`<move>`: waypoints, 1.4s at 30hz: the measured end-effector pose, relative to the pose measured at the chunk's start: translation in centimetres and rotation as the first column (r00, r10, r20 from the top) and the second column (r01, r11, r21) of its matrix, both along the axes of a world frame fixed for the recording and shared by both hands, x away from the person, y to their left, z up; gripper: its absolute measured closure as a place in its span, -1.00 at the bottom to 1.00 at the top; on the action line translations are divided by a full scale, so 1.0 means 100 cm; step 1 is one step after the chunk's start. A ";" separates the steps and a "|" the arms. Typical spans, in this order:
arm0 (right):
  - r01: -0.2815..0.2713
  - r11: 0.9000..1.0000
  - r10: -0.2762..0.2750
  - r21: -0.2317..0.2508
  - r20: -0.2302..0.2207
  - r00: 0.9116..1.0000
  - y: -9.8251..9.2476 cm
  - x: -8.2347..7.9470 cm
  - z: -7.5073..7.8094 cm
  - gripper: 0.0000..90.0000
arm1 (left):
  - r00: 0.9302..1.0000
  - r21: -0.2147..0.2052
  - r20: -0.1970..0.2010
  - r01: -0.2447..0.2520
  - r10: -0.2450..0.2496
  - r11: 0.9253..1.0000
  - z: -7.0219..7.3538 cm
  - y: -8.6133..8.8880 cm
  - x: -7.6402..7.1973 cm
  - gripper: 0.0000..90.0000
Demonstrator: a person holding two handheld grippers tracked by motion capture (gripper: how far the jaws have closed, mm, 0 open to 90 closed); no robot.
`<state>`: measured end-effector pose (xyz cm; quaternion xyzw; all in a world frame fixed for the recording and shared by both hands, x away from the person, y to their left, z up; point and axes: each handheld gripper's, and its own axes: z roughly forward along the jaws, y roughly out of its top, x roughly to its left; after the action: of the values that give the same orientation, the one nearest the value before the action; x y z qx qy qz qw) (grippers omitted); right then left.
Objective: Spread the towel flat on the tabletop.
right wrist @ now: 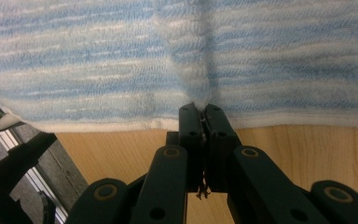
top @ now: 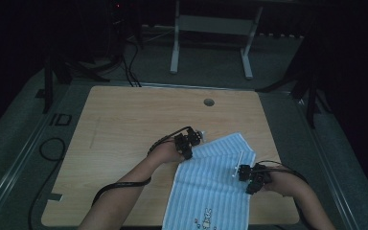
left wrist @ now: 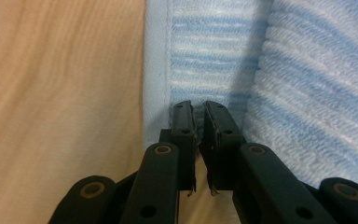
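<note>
Two grippers pinch one striped towel

Two hands work at the near half of the table [top: 124, 120], one on each side of a blue-and-white striped towel [top: 211, 191]. Nearest, the towel's lower end reaches the table's front edge, with a small dark printed motif close to that end. On its right side, the right gripper [top: 242, 170] has its jaws closed on the towel's edge; the right gripper view shows the two black jaws pressed together on the white hem [right wrist: 121, 123], where the cloth gathers into a small crease, with bare wood below.

A little farther up, the left gripper [top: 188, 143] sits at the towel's upper left corner. In the left gripper view its jaws stand narrow, nearly together, nipping the cloth just beside the pale blue border strip [left wrist: 156, 70], with bare wood to the left of it. A fold of the towel rises on the right of that view.

Beyond the towel the wooden top lies flat, with a round cable hole [top: 209, 102] near its far edge. Past the table, white frame legs [top: 175, 52] stand on the dark floor.
</note>
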<state>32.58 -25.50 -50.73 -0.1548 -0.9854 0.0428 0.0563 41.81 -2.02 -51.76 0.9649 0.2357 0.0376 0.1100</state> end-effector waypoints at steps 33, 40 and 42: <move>0.002 0.998 -0.010 0.062 0.131 0.991 0.018 0.027 0.037 0.85 | 0.979 0.064 0.123 -0.170 0.162 0.983 0.035 0.074 0.034 0.41; -0.024 0.995 0.008 0.097 0.163 0.987 0.044 0.040 0.031 1.00 | 1.000 0.025 -0.014 0.020 -0.020 0.999 0.029 0.047 -0.042 0.42; -0.037 0.995 0.021 0.095 0.158 0.987 0.048 0.040 0.027 1.00 | 0.999 0.015 -0.041 0.033 -0.033 0.999 0.024 0.048 -0.049 0.42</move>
<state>36.55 -20.74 -48.07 -0.1403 -0.9899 -0.0168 -0.0146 36.88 2.75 -49.35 0.9700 0.2216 0.0179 0.0982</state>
